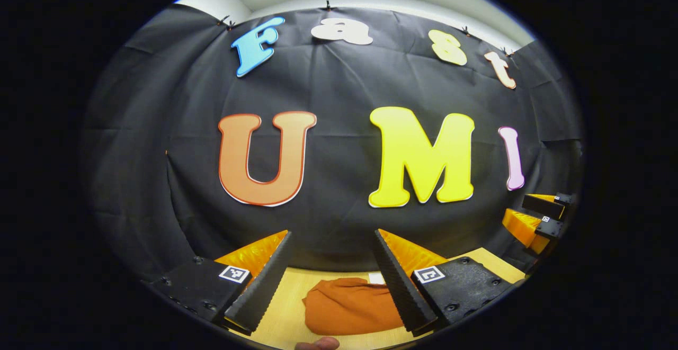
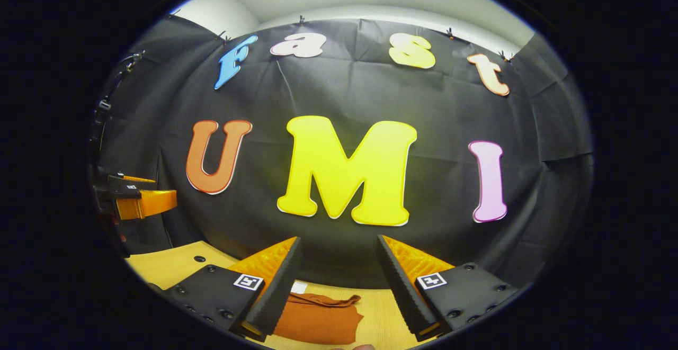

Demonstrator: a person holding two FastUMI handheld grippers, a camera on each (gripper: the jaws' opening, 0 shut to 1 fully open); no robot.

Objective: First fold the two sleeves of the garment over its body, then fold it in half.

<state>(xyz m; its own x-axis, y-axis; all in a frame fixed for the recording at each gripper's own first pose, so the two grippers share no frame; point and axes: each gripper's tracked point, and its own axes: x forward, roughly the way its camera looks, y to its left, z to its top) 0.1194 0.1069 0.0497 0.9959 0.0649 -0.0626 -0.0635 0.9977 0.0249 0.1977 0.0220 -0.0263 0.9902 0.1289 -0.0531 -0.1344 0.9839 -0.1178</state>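
Both tongs are up off the surface (image 1: pixel 288 307) and pointed at the back wall. Left tongs (image 1: pixel 331 278) are spread wide with nothing between them, and the garment (image 1: pixel 352 307) (rust-orange, bunched into a rounded lump) lies on the wood below, partly behind the right-hand finger. In the right gripper view the right tongs (image 2: pixel 339 286) are also wide and empty, with the garment (image 2: pixel 318 318) lying flatter on the surface, tucked a bit behind the left-hand finger. A small white tag (image 2: pixel 299 287) sits by its far edge. Each view catches the other tongs off at the side, well apart.
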